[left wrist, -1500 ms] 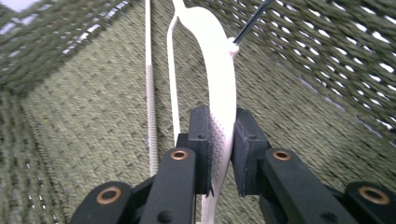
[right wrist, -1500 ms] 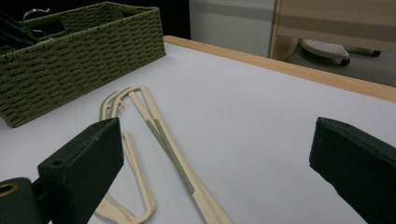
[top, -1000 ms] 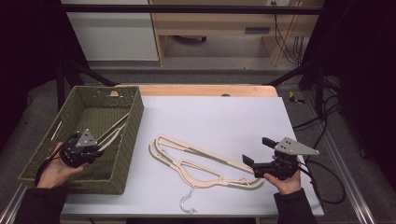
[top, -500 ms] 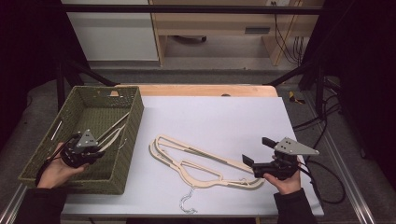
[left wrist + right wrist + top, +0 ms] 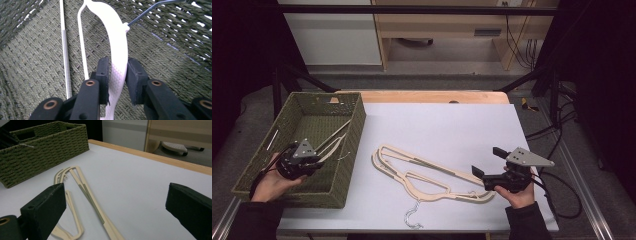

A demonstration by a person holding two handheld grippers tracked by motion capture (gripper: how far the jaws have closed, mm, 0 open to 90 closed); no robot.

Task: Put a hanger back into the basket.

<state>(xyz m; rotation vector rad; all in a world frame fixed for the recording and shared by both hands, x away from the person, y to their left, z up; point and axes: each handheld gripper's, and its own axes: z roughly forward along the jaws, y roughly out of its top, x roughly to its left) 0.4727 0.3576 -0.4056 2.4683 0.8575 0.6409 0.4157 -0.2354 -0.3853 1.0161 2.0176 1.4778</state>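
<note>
Your left tongs (image 5: pixel 314 159) sit low inside the green woven basket (image 5: pixel 259 162) at the left of the counter (image 5: pixel 452 125), towards its near end, with your left hand (image 5: pixel 274 180) behind them. In the left gripper view the tongs (image 5: pixel 117 75) have a white hanger (image 5: pixel 116 37) running up between the two black pads; the jaws have just been opening a little, and a thin gap shows on each side of the hanger's arm, so the pads stand beside it rather than pressing on it. That hanger lies on the basket's woven floor, its grey wire hook (image 5: pixel 150 10) reaching up towards the far right wall, and a thin white ridged bar (image 5: pixel 65 50) lies just left of it. From above, the hanger's pale arms (image 5: pixel 334 140) slant from your tongs towards the basket's right wall. Your right tongs (image 5: pixel 479 175) rest near the right, near part of the counter in your right hand (image 5: pixel 517 192), jaws spread wide with nothing between them; the right gripper view shows the pads (image 5: pixel 47 205) far apart over the white surface. Just left of them lie the beige wooden hangers (image 5: pixel 422 172), overlapping on the counter, with a metal hook (image 5: pixel 412 217) curling towards the near edge
</note>
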